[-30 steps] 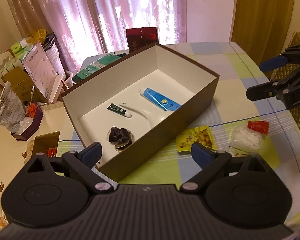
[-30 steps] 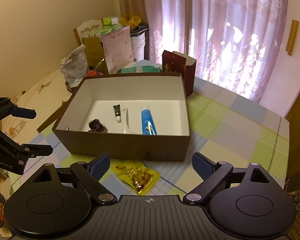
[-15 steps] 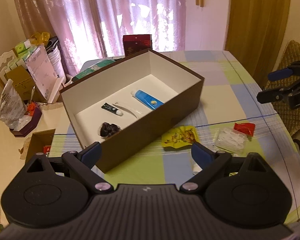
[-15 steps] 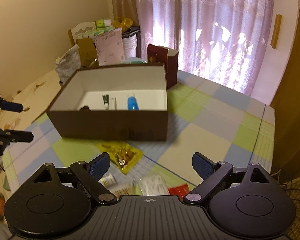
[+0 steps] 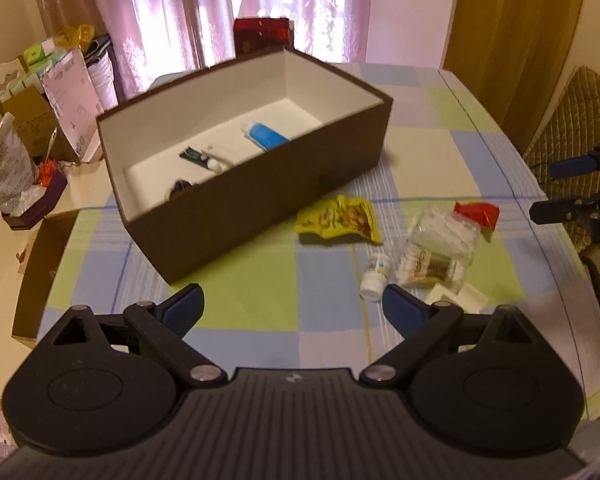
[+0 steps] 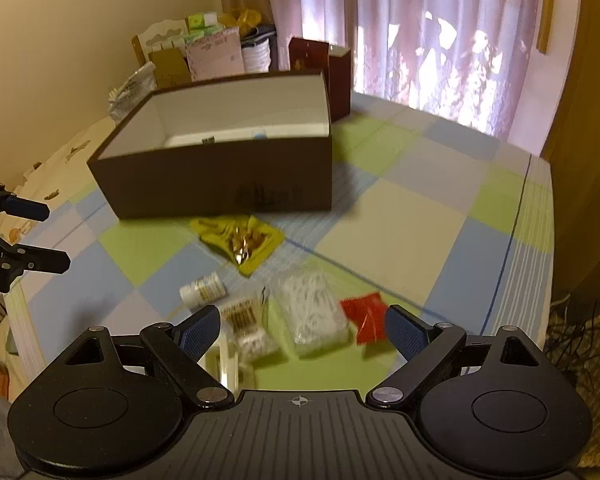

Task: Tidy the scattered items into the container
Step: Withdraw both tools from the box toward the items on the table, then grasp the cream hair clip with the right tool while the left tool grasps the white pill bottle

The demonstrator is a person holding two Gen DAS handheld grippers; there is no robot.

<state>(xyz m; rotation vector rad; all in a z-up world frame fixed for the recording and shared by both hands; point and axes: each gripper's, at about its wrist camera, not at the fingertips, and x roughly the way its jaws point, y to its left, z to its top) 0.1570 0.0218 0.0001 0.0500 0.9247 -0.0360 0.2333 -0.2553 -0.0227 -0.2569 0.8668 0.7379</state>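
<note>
The left tool (image 5: 293,307) is hovering above the checked worktop (image 5: 260,280) with its fingers spread wide and nothing between them. The right tool (image 6: 302,326) is doing the same — fingers wide apart, gripping nothing.

A brown box (image 5: 260,196) with a white inside is sitting on the worktop, and it is already holding a blue tube (image 5: 266,136), a small dark tube (image 5: 196,156) and a dark bundle (image 5: 180,189) near its front corner (too blurred to name).

The loose things are lying on the worktop in front of the box. A yellow snack packet (image 5: 342,222) is resting nearest to the box wall, apart from it. Beyond that, a clear bag of white bits (image 6: 314,312) is lying just beside a red packet (image 6: 366,316), and a second clear bag with brown contents (image 5: 432,266) is touching the first. A small white bottle (image 5: 376,276) is lying on its side next to that bag, and a small white box (image 5: 466,300) is sitting close to the left tool's right finger — partly hidden behind it.

A dark red carton (image 6: 320,68) is standing behind the brown box.
</note>
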